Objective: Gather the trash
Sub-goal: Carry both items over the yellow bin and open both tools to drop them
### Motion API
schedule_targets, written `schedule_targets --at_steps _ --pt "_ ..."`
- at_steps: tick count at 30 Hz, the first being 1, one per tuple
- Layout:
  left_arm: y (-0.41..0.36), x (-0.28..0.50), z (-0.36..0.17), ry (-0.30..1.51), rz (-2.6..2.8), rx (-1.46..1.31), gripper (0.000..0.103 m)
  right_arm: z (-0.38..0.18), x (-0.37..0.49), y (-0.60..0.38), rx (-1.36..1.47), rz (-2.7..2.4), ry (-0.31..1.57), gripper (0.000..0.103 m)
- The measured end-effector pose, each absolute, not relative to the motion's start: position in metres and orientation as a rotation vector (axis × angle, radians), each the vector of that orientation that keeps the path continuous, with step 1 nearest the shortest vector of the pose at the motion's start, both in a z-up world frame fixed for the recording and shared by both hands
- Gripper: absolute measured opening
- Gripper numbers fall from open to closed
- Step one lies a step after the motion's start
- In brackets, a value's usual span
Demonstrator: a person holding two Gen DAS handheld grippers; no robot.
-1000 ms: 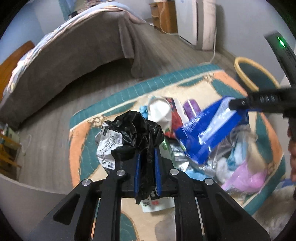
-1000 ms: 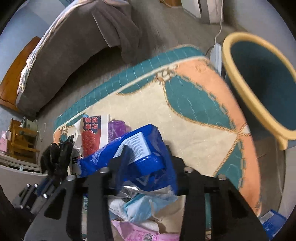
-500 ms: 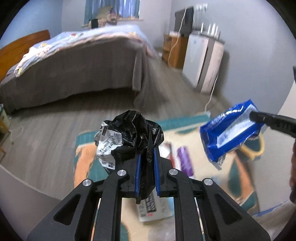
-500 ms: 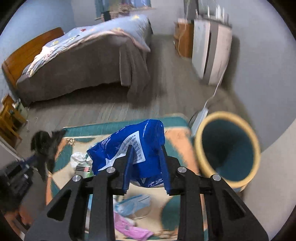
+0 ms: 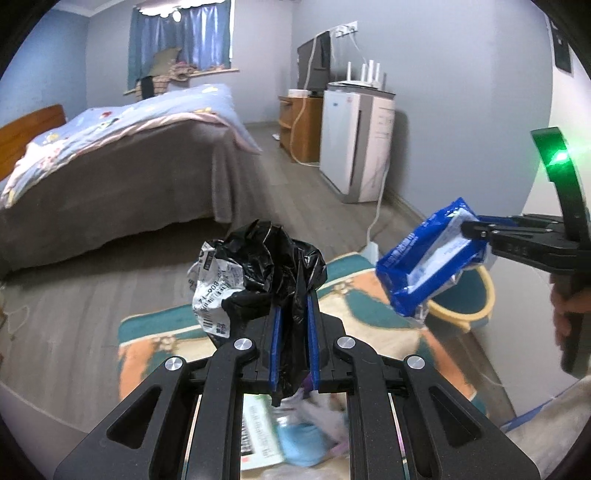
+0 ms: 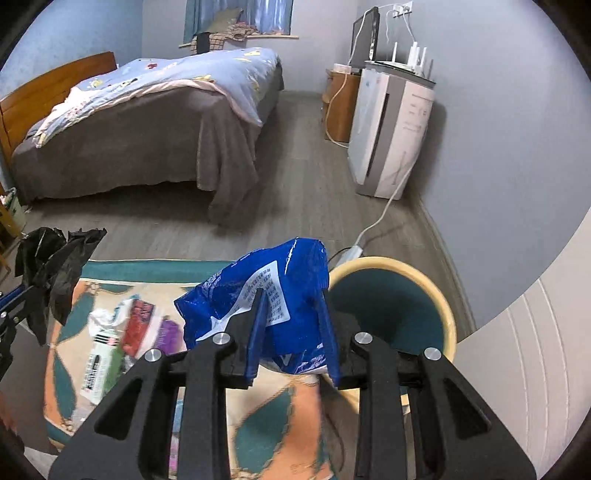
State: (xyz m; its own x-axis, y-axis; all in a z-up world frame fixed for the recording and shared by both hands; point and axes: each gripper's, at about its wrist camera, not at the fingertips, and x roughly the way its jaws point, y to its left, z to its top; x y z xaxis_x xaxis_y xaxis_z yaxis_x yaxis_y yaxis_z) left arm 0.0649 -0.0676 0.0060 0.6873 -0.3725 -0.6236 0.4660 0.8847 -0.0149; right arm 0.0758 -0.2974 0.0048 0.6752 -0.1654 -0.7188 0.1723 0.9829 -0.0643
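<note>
We held both grippers aloft — left gripper point(image 5: 293, 317) clamped on black bag point(image 5: 273, 258), right gripper point(image 6: 291, 317) pinching blue wrapper point(image 6: 258, 291) beside bin point(image 6: 424, 280).

Grey-blue walls, grey plank floor point(image 6: 303, 155), a bed point(image 6: 147, 122) under a blue-curtained window point(image 5: 181, 33)

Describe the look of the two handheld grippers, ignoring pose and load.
Both the left gripper and right gripper are matte black linkage frames with silver round pivot bolts and blue finger pads. Seen from the left wrist, the right one carries a curved green-lit strip. No cables are visible.
</note>
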Motion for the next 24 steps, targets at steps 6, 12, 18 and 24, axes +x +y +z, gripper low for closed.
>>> schedule_targets --at_steps 6,12,18,24 --pt "-0.099 0.062 0.003 0.666 -0.499 0.165 0.014 0.001 0.074 -0.328 0.044 -0.203 0.814 0.027" --pt "-0.126 0.064 0.0 0.69 -0.526 0.152 0.014 0.003 0.07 -0.353 0.074 -0.219 0.8 0.027" --pt "-0.172 0.053 0.006 0.652 -0.591 0.22 0.014 0.001 0.065 -0.376 0.092 -0.239 0.796 0.027" --pt "-0.215 0.046 0.005 0.64 -0.658 0.253 0.014 -0.003 0.059 -0.411 0.147 -0.278 0.789 0.027"
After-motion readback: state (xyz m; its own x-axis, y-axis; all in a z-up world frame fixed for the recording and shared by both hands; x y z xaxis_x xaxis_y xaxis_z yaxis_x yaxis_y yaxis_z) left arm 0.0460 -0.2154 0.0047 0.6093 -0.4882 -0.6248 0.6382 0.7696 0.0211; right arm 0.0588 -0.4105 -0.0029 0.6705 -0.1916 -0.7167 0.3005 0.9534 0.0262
